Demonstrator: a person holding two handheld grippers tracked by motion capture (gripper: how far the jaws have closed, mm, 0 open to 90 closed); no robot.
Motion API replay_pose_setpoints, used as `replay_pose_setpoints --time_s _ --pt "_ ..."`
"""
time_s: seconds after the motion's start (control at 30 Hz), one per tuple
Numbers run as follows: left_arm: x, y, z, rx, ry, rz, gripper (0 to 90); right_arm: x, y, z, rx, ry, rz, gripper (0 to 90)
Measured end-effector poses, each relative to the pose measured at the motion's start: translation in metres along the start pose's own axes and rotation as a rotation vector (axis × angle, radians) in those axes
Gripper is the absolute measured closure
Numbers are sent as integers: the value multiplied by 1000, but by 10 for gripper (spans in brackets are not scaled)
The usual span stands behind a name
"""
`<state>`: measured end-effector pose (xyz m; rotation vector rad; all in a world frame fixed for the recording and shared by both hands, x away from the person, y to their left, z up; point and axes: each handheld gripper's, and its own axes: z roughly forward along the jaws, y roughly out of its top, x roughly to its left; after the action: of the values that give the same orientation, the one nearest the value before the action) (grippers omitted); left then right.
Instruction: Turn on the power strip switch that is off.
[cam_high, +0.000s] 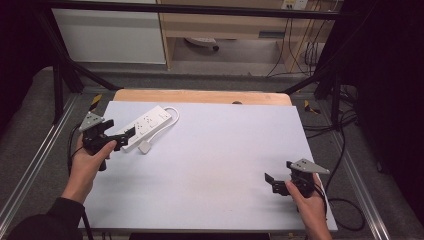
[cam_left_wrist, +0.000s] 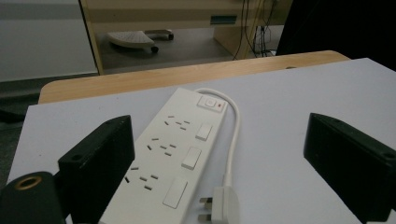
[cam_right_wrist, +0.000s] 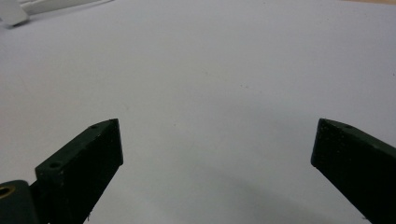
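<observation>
Left gripper (cam_high: 131, 134) wide at the power strip (cam_high: 148, 123) (plug (cam_high: 145, 147) beside). Right gripper (cam_high: 270, 182) wide over bare table (cam_high: 220, 165).

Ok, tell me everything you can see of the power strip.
The power strip is a white, plastic-looking bar lying flat and slanted on the pale mat, near its far left corner. It has three socket groups, each with a rocker switch, and a main switch with a red light at the far end. Its white cable loops back to a plug beside it. The open left gripper reaches its near end.
</observation>
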<state>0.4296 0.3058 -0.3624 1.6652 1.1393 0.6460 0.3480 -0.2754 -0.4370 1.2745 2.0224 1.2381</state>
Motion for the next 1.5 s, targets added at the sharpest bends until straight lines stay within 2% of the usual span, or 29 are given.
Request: replay_pose_setpoints --time_s 1.0,1.5 --pt "8 -2 19 15 25 -11 94 -1 0 -1 -8 1 3 26" --pt "9 -4 29 33 30 -8 135 -1 0 -1 -5 3 9 26"
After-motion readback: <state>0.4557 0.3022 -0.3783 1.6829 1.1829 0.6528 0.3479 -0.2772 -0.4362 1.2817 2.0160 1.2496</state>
